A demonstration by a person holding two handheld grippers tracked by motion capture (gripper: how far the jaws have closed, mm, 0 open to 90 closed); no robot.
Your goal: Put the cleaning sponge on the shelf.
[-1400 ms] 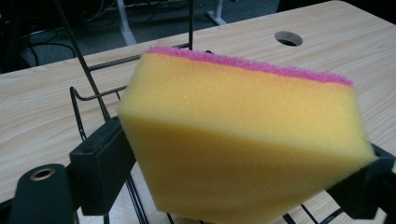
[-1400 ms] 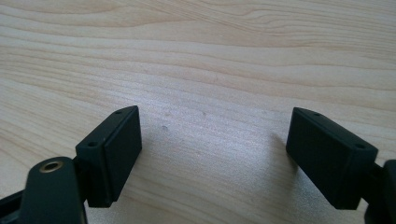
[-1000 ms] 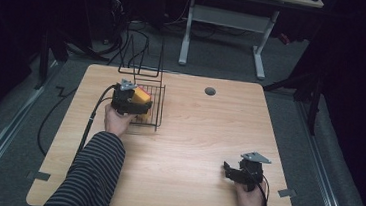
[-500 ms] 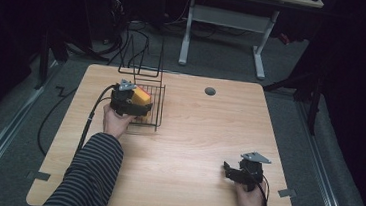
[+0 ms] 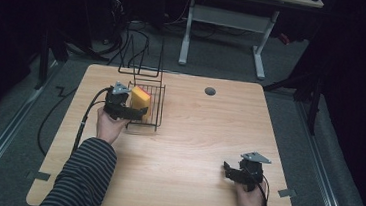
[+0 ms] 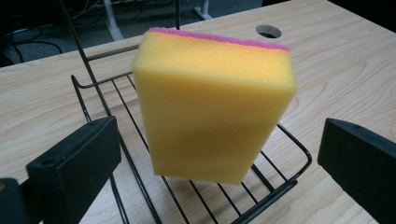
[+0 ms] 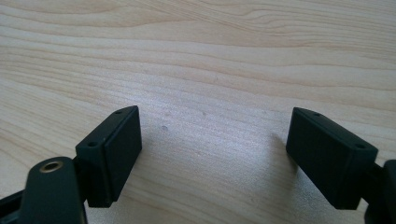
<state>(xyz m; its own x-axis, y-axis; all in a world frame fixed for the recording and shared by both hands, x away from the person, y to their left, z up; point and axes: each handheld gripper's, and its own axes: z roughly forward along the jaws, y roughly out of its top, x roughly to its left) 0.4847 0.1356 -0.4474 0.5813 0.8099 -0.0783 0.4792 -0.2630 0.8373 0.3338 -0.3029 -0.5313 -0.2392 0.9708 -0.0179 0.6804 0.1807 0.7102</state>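
At the left of the high view, a striped sleeve (image 5: pixel 82 174) leads up to the left hand (image 5: pixel 110 127), which holds the left gripper (image 5: pixel 137 113) at the near edge of a black wire rack (image 5: pixel 151 111) standing on the wooden counter (image 5: pixel 187 148) toward its far left part. The yellow sponge (image 5: pixel 140 98), with a thin pink layer on its far face, stands on end inside the rack, leaning slightly. In the left gripper view the sponge (image 6: pixel 212 105) rises between the two black fingers (image 6: pixel 74 163), which have just been opening and now stand wide, with clear gaps on both sides, so neither pad touches it; its lower end rests on the rack's wires (image 6: pixel 275 186). Farther right on the counter, near the far edge, is a round cable hole (image 5: pixel 210 91). At the near right, well apart from the rack, the right hand (image 5: pixel 248 201) holds the right gripper (image 5: pixel 229 171) low over bare wood; in the right gripper view its fingers (image 7: pixel 112 154) are spread wide with only the counter's grain (image 7: pixel 210 70) between them.
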